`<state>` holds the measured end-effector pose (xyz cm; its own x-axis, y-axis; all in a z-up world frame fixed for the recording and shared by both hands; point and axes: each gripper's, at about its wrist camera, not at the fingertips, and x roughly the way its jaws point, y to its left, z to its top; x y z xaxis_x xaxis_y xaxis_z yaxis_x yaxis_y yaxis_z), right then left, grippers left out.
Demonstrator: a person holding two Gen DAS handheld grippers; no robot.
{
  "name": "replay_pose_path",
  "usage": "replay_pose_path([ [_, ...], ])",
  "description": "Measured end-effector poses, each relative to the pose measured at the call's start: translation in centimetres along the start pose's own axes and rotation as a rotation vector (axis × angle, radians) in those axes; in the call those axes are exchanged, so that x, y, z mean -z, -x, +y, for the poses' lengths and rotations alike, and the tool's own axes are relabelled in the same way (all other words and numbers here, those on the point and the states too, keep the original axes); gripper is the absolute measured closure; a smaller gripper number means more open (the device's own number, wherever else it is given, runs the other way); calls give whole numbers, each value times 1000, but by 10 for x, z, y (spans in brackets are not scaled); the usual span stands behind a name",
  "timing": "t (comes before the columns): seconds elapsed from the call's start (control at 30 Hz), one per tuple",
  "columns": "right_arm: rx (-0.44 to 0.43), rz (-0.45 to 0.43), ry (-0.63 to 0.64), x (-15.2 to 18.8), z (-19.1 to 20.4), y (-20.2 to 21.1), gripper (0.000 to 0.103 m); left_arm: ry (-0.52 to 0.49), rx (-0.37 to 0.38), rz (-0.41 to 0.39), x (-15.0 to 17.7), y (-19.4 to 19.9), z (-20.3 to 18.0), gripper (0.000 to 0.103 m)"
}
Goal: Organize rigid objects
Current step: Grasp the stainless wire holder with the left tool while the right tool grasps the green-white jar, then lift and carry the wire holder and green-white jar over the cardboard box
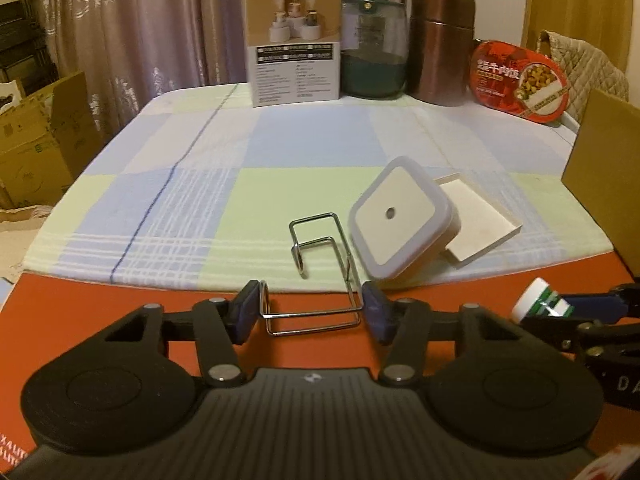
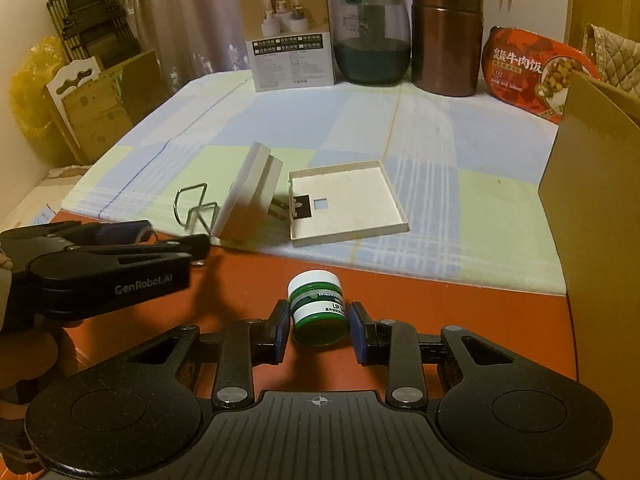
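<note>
A bent wire hook [image 1: 316, 264] lies at the cloth's near edge, partly on the orange table [image 1: 100, 296]. My left gripper [image 1: 311, 310] is shut on the hook's near end, with a pad touching each side. In the right wrist view, my right gripper [image 2: 320, 330] is shut on a small green jar with a white lid [image 2: 317, 308], just above the orange surface. That jar [image 1: 536, 300] also shows at the right edge of the left wrist view. A white square night light [image 1: 402, 224] leans on a shallow white tray [image 1: 480, 220] beside the hook.
At the back of the plaid cloth [image 1: 240, 160] stand a printed carton [image 1: 294, 44], a glass jar [image 1: 374, 48], a copper canister [image 1: 440, 48] and a red food pack [image 1: 520, 80]. A cardboard wall [image 1: 604, 168] rises at the right. Cardboard boxes [image 1: 36, 136] sit off the left.
</note>
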<state>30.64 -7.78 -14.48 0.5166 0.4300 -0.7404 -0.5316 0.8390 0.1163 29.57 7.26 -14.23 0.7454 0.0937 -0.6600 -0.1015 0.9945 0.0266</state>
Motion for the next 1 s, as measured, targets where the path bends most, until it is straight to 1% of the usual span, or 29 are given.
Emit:
replay_pose_path([
  [0.13,5,0,-12,8,-1,10,75,18,15,22,7,14,5,54],
  [0.2,10,-1,-14,14,1,17,75,11,41,33,12,25,5,54],
  [0.27,12,0,-16,22,2,26,75,-24,83,44,17,38,3,54],
  [0.33,17,-4,-22,30,4,35,75,-55,107,43,24,51,0,54],
  [0.4,26,-8,-32,39,4,45,75,-73,149,54,33,64,-3,54],
  [0.47,37,-9,-50,48,4,53,75,-91,163,61,43,74,-8,54],
  [0.53,50,-5,-68,59,2,59,75,-113,159,60,52,81,-13,54],
  [0.63,58,-4,-96,72,1,65,75,-119,136,47,61,87,-20,53],
  [0.73,65,-19,-86,77,5,68,75,-84,123,33,62,88,-22,49],
  [0.83,69,-29,-78,78,7,68,75,-60,101,23,61,87,-23,49],
  [1.0,78,-26,-88,79,5,65,75,-25,80,34,62,82,-18,49],
])
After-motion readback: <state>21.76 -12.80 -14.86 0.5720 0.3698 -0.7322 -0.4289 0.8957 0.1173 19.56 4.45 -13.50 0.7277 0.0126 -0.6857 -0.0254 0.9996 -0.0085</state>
